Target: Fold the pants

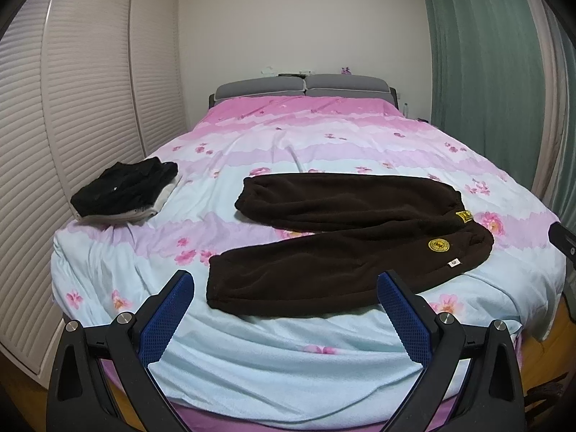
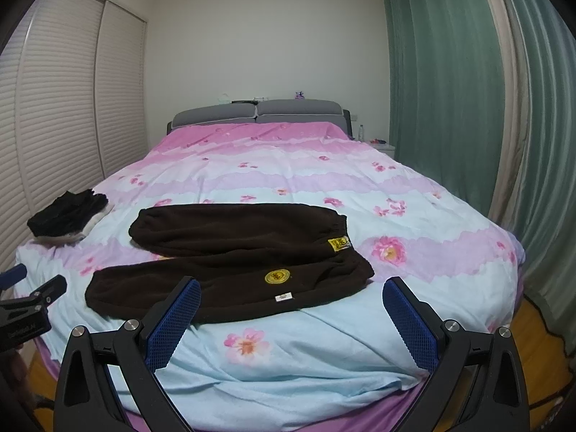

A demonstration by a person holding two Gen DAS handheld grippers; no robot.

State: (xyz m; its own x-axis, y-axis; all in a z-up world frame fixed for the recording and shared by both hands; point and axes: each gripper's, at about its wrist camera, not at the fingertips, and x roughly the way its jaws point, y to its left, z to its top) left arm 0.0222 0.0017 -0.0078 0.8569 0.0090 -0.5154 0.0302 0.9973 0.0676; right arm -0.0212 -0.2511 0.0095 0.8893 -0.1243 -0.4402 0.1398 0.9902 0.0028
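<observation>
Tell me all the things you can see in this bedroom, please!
pants: one pair, dark brown with yellow patches, spread flat on the near part of the bed, legs pointing left
folded clothes: one small pile, black over white, near the bed's left edge
bed cover: one, pink, lilac and pale blue with flowers, over the whole bed
headboard: one, grey, at the far end
closet doors: white slats, left wall
curtains: green and beige, right side
bottle: one, clear, beside the bed's far right
left gripper: black with blue pads, open, above the bed's near edge
right gripper: same, open
</observation>
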